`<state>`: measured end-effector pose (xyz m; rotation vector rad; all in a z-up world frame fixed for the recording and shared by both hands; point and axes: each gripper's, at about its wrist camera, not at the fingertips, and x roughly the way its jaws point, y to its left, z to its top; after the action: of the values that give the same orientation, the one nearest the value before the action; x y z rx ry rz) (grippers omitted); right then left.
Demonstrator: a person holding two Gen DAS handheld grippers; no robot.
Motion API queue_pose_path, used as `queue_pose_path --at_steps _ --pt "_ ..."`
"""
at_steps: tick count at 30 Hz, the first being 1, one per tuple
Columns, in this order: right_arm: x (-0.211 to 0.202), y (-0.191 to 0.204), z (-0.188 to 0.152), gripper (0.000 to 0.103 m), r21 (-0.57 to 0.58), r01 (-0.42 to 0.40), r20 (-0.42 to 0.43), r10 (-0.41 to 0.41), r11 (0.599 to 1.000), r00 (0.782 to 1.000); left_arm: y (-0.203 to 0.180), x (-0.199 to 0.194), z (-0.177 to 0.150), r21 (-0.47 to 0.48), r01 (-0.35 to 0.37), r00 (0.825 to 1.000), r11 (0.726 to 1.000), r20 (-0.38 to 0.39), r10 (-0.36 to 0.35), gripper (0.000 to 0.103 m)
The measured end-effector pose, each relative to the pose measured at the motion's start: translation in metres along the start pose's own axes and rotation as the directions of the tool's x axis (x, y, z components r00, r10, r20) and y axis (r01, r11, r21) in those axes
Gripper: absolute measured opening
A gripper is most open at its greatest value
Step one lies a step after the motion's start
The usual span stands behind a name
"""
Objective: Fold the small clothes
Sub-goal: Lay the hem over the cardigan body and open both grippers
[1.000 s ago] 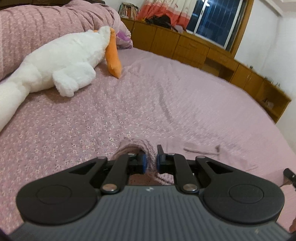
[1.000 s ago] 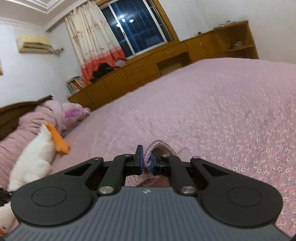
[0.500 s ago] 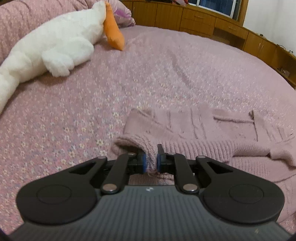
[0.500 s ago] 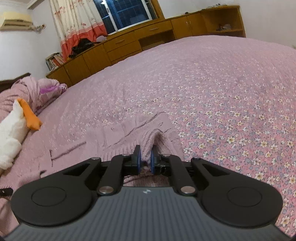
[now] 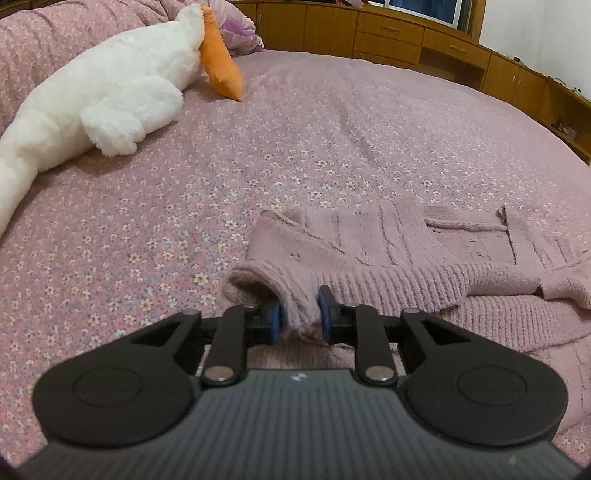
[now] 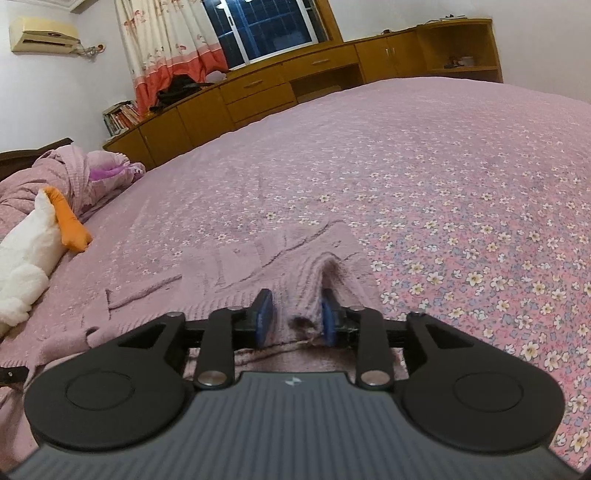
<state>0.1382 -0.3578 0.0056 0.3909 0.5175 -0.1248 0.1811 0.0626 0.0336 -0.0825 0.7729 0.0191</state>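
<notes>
My left hand-held gripper [image 5: 298,318] pinches a bunched fold of the pink knit sweater [image 5: 391,254] at its ribbed hem — wool fills the gap between the two blue pads [image 5: 274,321]. My right hand-held gripper [image 6: 294,316] does the same at the other end of the hem: its blue pads [image 6: 264,317] press a raised ridge of knit between them, a loose thread or two hanging below.

The sweater lies on the bed [image 5: 332,122], on a pink sheet printed with small flowers. Beyond my grips it is mostly flat; the hem edge nearest me is lifted and folded back over the body. In the left view the cable-pattern front spreads off to the right, with a sleeve or placket edge crossing it. In the right view it spreads to the left, toward a small dark part [image 6: 13,373] at the frame edge, which I cannot identify.

A white plush goose [image 5: 99,88] with an orange beak lies well apart from the sweater, up by a rumpled pink quilt [image 5: 48,48]. Wooden cabinets [image 6: 258,96] run along the far side of the bed, books [image 6: 122,118] stacked at one end, under a flowered curtain [image 6: 166,44] and a dark window [image 6: 266,29]. An air conditioner [image 6: 44,35] sits high on the wall.

Writing — only a small pale logo mark on each gripper body, not readable as letters.
</notes>
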Motion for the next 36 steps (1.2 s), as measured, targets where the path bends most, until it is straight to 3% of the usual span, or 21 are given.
queue_pose_path --at_steps 5,8,15,28,32,36 --pt "-0.013 -0.005 0.006 0.045 0.01 -0.026 -0.013 0.026 1.0 1.0 -0.005 -0.01 0.001 0.018 -0.021 1.0 1.0 -0.008 0.021 0.04" --pt "-0.024 -0.008 0.012 0.05 0.006 -0.042 -0.035 0.042 0.999 0.999 -0.009 -0.02 -0.002 0.044 -0.023 1.0 0.999 -0.004 0.023 0.042" --pt "-0.047 -0.01 0.014 0.052 -0.006 -0.053 -0.048 0.053 0.999 0.997 -0.016 -0.04 -0.006 0.071 -0.005 1.0 0.997 0.015 0.004 0.055" --pt "-0.057 0.065 -0.01 0.053 -0.312 -0.151 -0.032 0.148 0.938 0.988 -0.052 -0.039 -0.008 0.13 0.057 0.998 0.99 0.028 -0.062 0.056" --pt "-0.042 0.081 -0.009 0.053 -0.349 -0.216 -0.123 0.184 0.912 0.975 -0.07 -0.022 -0.003 0.175 0.088 0.996 0.981 -0.024 -0.085 0.056" --pt "-0.019 0.088 -0.008 0.053 -0.272 -0.317 -0.264 0.247 0.908 0.932 -0.077 -0.01 0.004 0.118 0.171 0.985 0.978 -0.055 -0.166 0.056"
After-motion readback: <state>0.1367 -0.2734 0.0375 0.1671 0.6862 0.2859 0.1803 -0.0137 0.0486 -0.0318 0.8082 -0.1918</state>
